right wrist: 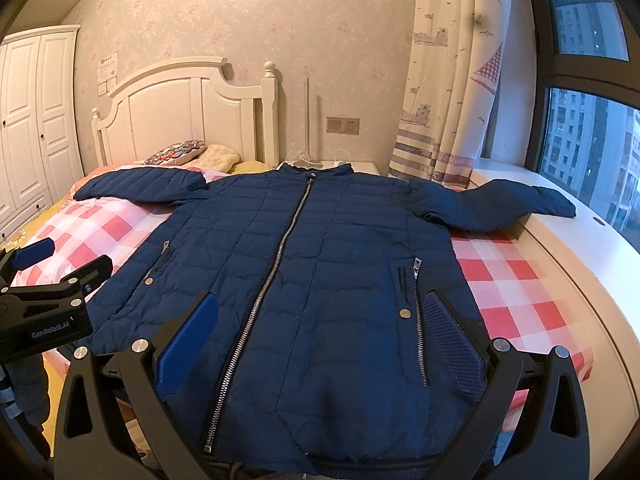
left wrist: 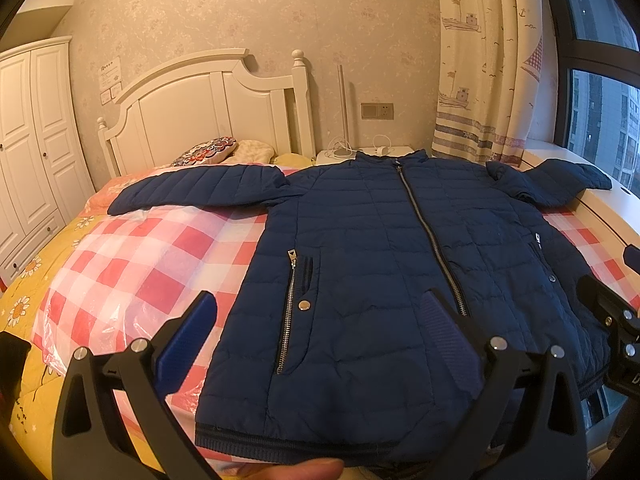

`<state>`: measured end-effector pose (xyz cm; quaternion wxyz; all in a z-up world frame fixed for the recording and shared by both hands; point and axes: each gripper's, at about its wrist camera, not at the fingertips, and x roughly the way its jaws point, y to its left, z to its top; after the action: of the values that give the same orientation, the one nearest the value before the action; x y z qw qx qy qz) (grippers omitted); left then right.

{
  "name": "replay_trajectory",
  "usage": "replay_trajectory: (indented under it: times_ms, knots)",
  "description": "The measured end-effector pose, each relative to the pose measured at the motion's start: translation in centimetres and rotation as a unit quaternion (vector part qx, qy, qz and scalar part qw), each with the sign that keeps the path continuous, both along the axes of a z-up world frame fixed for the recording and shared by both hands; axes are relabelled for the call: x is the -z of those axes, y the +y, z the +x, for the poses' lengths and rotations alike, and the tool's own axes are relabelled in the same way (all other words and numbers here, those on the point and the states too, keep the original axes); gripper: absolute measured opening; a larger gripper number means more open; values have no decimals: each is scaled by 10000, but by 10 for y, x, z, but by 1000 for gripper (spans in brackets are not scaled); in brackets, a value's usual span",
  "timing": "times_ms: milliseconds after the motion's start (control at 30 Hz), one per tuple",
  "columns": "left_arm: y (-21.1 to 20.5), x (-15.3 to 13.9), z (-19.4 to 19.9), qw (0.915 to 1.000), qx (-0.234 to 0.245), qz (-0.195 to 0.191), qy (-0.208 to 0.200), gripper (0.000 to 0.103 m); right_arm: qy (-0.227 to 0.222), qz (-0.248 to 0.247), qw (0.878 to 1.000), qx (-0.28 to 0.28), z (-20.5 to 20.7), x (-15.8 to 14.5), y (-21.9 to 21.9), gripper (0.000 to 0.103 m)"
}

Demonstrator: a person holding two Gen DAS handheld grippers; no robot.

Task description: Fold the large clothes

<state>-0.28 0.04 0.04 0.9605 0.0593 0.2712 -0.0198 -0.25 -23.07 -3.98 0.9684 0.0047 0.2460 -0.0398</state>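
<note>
From the left wrist view, the navy quilted jacket point(left wrist: 400, 280) lies flat and face up on the bed point(left wrist: 48, 360), zipped closed, collar toward the headboard point(left wrist: 208, 108), both sleeves spread out sideways. It rests on a red-and-white checked sheet point(left wrist: 152, 264) that covers the yellow flowered bedding. A small white tag sits on the jacket near its window-side pocket, too small to read, and a paper notice point(left wrist: 110, 72) on the wall beside the headboard is also unreadable. The left gripper point(left wrist: 320, 312) hangs above the jacket's hem, level and aimed toward the headboard, its blue-padded fingers point(left wrist: 188, 340) spread wide and holding nothing. A fingertip of the person's hand point(left wrist: 296, 470) shows at the bottom edge below the hem. The right gripper point(left wrist: 616, 320) enters from the window side of the jacket; its state cannot be told here.

From the right wrist view, the right gripper point(right wrist: 320, 320) hovers over the jacket point(right wrist: 320, 260) near the hem, pointing toward the headboard point(right wrist: 184, 108), fingers point(right wrist: 452, 340) released wide apart with nothing between them. The left gripper point(right wrist: 44, 272) sits beside the jacket's wardrobe-side edge, and its black body reads "GenRobot.AI". The far sleeve reaches onto the white windowsill point(right wrist: 560, 232).
</note>
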Motion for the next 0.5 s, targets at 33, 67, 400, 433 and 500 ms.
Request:
replay_trajectory:
  times_ms: [33, 67, 400, 433, 500]
  knots:
    - [0, 0, 0, 10000, 7, -1, 7, 101, 2, -1, 10000, -4, 0, 0, 0, 99]
    - [0, 0, 0, 10000, 9, -1, 8, 101, 3, -1, 10000, -4, 0, 1, 1, 99]
    - [0, 0, 1, 10000, 5, -5, 16, 101, 15, 22, 10000, -2, 0, 0, 0, 99]
    - [0, 0, 1, 10000, 6, -2, 21, 101, 23, 30, 10000, 0, 1, 1, 0, 99]
    - [-3, 7, -2, 10000, 4, 5, 37, 101, 35, 64, 10000, -12, 1, 3, 0, 99]
